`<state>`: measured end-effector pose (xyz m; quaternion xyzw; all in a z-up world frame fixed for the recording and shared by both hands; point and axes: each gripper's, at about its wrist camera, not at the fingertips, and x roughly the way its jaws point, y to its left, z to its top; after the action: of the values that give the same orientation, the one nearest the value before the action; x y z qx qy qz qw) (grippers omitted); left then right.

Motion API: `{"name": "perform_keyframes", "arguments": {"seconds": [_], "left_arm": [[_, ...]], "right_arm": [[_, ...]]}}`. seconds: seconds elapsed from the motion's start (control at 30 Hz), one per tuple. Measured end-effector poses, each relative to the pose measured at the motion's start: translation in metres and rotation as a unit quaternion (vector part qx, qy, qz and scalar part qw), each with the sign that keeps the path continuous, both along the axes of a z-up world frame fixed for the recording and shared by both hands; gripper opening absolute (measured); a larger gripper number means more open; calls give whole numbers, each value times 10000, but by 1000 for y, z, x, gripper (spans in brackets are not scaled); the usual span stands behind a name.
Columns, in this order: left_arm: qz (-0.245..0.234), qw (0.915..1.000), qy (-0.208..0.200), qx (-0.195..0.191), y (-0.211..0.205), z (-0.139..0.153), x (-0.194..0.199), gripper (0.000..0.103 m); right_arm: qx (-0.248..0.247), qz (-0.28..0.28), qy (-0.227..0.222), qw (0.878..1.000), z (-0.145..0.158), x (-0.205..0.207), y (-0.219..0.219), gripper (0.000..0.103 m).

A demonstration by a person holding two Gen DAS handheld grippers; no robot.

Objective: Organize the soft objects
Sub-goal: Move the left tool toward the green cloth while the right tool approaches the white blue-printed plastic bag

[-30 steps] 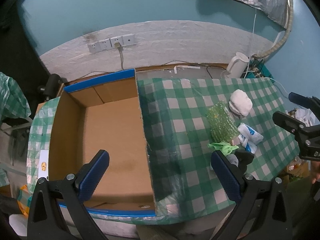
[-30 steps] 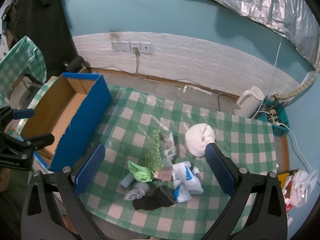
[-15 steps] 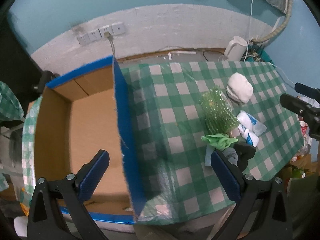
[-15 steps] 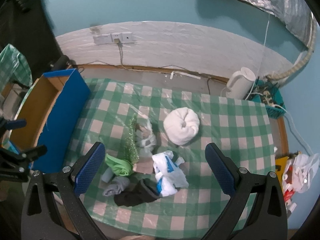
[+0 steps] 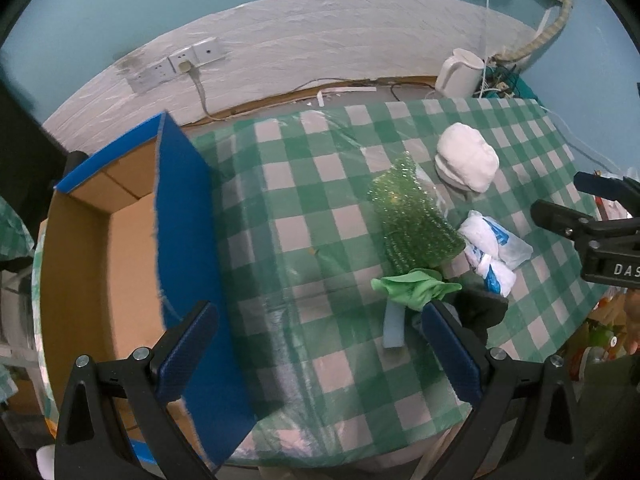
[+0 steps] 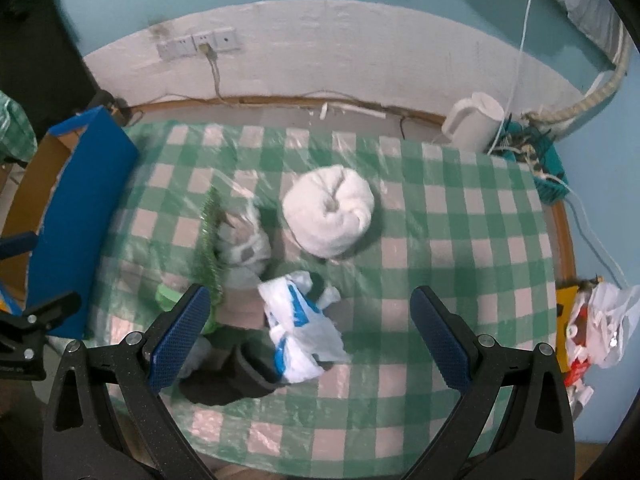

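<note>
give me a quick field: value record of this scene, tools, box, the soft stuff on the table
left tool: open, holding nothing
right tool: open, holding nothing, above the pile
box: open cardboard, blue outside, nothing visible inside
table: green checked cloth
white towel roll: apart from the pile
pile: green bubble wrap, plastic bag, green cloth, black sock

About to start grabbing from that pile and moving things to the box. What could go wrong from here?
1. The items lie tangled: the plastic bag overlaps the black sock, so one grab may drag several.
2. The clear film on the tablecloth is wrinkled; closing fingers could snag it.
3. The box has a tall blue wall facing the pile; a low carry may hit it.

Both the right gripper and left gripper are open and empty.
</note>
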<state>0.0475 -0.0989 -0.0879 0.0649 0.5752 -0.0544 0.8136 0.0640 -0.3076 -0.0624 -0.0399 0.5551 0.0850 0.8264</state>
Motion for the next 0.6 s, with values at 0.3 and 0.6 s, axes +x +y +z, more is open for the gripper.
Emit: {"name": "perform_keyframes", "arguments": {"seconds": [0.3, 0.6], "left_arm": [[24, 9998, 121, -133, -9, -22, 6, 102], [-47, 9998, 153, -122, -20, -40, 13, 102]], "right_arm": [[41, 26, 316, 9995, -22, 3, -3, 100], [-276, 279, 479, 9981, -47, 4, 3, 100]]}}
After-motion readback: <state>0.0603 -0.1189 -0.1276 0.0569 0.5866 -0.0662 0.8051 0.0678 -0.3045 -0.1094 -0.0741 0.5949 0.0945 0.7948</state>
